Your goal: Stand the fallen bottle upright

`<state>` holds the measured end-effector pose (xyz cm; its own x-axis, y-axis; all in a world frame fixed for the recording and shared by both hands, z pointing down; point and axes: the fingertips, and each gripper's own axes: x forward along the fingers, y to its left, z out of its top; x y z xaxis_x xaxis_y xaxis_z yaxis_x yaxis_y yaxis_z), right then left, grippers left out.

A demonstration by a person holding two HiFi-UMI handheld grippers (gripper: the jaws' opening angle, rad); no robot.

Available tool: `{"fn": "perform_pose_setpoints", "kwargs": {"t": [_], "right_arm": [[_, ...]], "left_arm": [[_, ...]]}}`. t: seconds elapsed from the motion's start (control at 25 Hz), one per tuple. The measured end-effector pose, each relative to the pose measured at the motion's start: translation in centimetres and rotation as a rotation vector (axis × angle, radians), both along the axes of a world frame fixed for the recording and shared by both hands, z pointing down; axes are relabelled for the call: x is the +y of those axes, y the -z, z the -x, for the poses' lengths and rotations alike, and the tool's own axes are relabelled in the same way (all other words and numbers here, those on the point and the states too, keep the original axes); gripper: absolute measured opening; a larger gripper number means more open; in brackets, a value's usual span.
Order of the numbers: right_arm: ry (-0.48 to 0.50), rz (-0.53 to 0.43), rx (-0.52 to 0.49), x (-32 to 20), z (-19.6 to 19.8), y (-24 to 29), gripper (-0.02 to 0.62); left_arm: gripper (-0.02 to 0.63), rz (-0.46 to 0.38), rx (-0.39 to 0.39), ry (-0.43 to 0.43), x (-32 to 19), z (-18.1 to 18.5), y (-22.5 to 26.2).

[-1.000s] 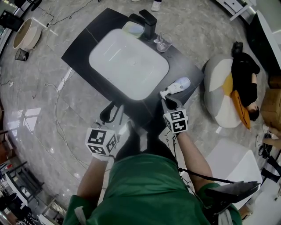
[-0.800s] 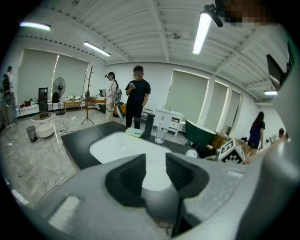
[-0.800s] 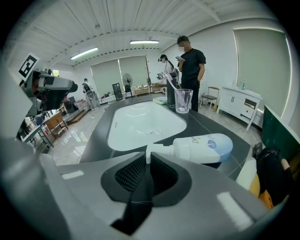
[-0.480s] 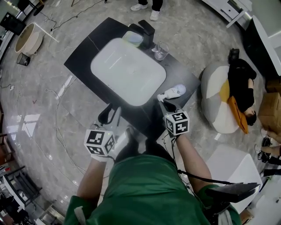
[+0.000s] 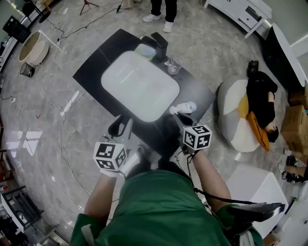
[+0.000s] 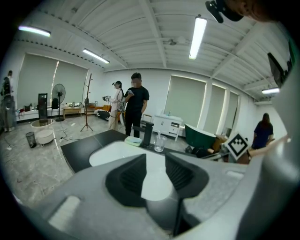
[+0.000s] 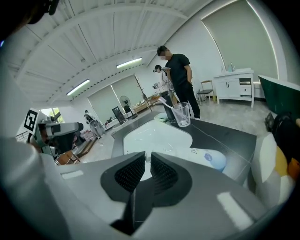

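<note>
A white pump bottle lies at the right corner of the black counter, pump end toward me. In the right gripper view its body stretches away to the right, blue print at the far end. My right gripper is at the pump end, and its jaws are shut on the white pump head, with only a thin gap between them. My left gripper hovers at the counter's near edge, left of the bottle. Its jaws are open and closing, with nothing between them.
A white basin fills the counter's middle. A black faucet, a soap dish and a clear glass stand behind it. A person stands beyond the counter. A beanbag and cables lie on the floor.
My right gripper has risen and rolled while holding the pump end, and the bottle now looks shorter from above. The left gripper has lifted a little.
</note>
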<state>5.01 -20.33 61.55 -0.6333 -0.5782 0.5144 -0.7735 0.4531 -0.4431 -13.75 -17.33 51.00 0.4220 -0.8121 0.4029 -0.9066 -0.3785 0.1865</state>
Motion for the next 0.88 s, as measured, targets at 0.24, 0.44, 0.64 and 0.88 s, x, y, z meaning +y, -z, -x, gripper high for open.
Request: {"fn": "perform_pose_setpoints", "kwargs": {"t": [0.24,0.44,0.64,0.88], "right_arm": [[-0.030,0.033,-0.112,0.1,0.4,1.9,0.034],[-0.065,0.067,-0.224,-0.2,0.4,3.5,0.037],[-0.147,0.113,-0.371,-0.8,-0.8,4.6,0.037],[-0.287,0.162,-0.541,-1.7,-4.1,5.3,0.037]], "left_arm": [[0.118,-0.028,0.005,-0.013,-0.5,-0.5,1.4],[0.115,-0.049,0.017,-0.019,-1.0,-1.0,2.6],[0.109,-0.067,0.027,-0.027,-1.4,-1.4,3.6],[0.103,-0.078,0.030,-0.042,-1.6,-2.4,4.4]]}}
